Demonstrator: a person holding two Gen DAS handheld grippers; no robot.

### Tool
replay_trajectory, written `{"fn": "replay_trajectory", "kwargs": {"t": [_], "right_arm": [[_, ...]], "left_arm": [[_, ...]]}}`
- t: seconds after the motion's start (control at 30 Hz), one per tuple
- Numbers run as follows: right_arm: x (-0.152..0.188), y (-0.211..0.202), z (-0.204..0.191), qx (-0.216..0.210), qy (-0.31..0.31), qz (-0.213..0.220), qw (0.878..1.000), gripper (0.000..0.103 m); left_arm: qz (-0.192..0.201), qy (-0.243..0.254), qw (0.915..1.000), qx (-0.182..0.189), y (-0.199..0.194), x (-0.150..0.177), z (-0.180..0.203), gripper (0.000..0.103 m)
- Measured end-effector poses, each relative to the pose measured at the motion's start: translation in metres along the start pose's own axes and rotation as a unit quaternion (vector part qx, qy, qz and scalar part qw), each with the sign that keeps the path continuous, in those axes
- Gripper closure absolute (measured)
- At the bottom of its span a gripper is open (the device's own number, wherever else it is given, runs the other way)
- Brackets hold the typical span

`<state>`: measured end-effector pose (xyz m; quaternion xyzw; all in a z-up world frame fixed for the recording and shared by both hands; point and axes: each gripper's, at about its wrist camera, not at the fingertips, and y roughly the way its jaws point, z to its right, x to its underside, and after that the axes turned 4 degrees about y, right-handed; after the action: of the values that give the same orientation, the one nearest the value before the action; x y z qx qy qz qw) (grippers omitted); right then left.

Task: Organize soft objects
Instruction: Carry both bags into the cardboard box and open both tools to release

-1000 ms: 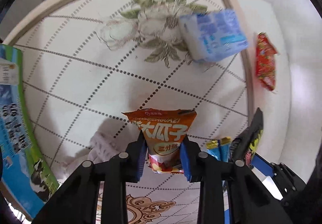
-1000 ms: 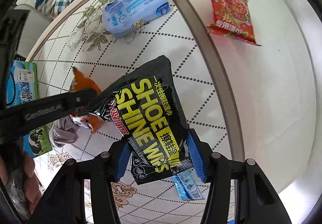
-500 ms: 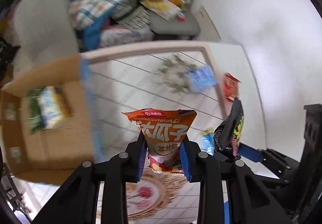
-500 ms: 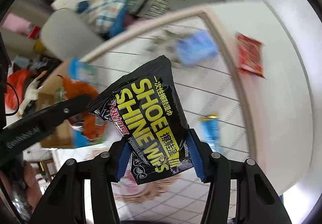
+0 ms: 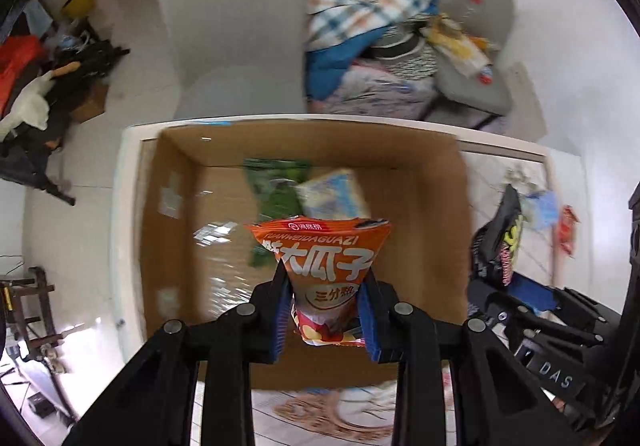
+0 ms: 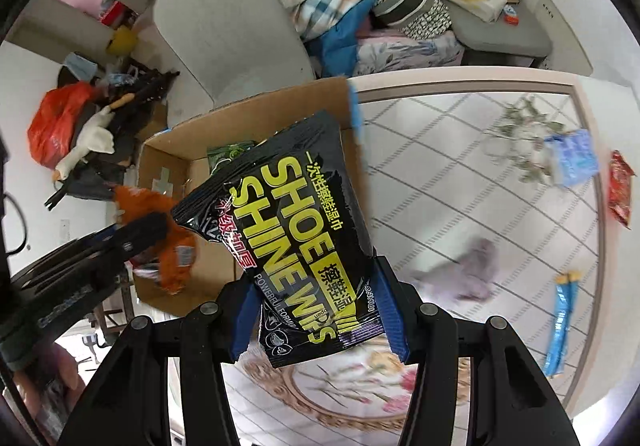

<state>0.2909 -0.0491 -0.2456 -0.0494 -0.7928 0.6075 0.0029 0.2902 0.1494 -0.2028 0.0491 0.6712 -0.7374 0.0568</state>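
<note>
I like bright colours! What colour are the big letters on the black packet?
Yellow, on the shoe shine wipes packet; right wrist view.

Glossy film packets over matt cardboard and a smooth patterned bench

The orange snack packet (image 5: 326,258) and the black shoe-wipes packet (image 6: 296,242) are shiny, crinkled plastic film. The cardboard box (image 5: 436,205) is matt brown paperboard, with strips of glossy clear tape on its floor. Each tool has matt black plastic arms and ribbed blue pads (image 6: 390,310). The bench (image 6: 440,165) looks smooth and printed; a lilac cloth (image 6: 472,274) lies soft and rumpled.

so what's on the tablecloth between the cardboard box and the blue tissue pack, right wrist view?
Bare cloth between the cardboard box and the blue tissue pack, right wrist view.
</note>
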Motion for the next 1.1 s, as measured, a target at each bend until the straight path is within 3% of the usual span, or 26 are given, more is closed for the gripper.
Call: {"fn": "replay_trajectory", "kwargs": {"t": [0.27, 0.6, 0.8, 0.9, 1.1], "right_arm": [[-0.032, 0.072, -0.038, 0.061, 0.015, -0.020, 0.998, 0.047], [-0.072, 0.120, -0.034, 0.108, 0.034, -0.027, 0.993, 0.047], [-0.084, 0.134, -0.034, 0.123, 0.022, -0.044, 0.991, 0.043], [-0.084, 0.130, -0.040, 0.127, 0.011, -0.037, 0.991, 0.032], [-0.074, 0.110, -0.051, 0.123, -0.008, -0.029, 0.992, 0.031]], "left_arm": [[-0.055, 0.014, 0.9974, -0.045, 0.072, -0.036, -0.057, 0.076], [-0.103, 0.022, 0.9928, -0.058, 0.129, -0.056, -0.072, 0.075], [-0.113, 0.010, 0.9920, -0.056, 0.132, -0.058, -0.075, 0.069], [-0.111, -0.006, 0.9927, -0.049, 0.129, -0.059, -0.078, 0.066], [-0.086, -0.017, 0.9955, -0.036, 0.103, -0.053, -0.078, 0.058]]}}
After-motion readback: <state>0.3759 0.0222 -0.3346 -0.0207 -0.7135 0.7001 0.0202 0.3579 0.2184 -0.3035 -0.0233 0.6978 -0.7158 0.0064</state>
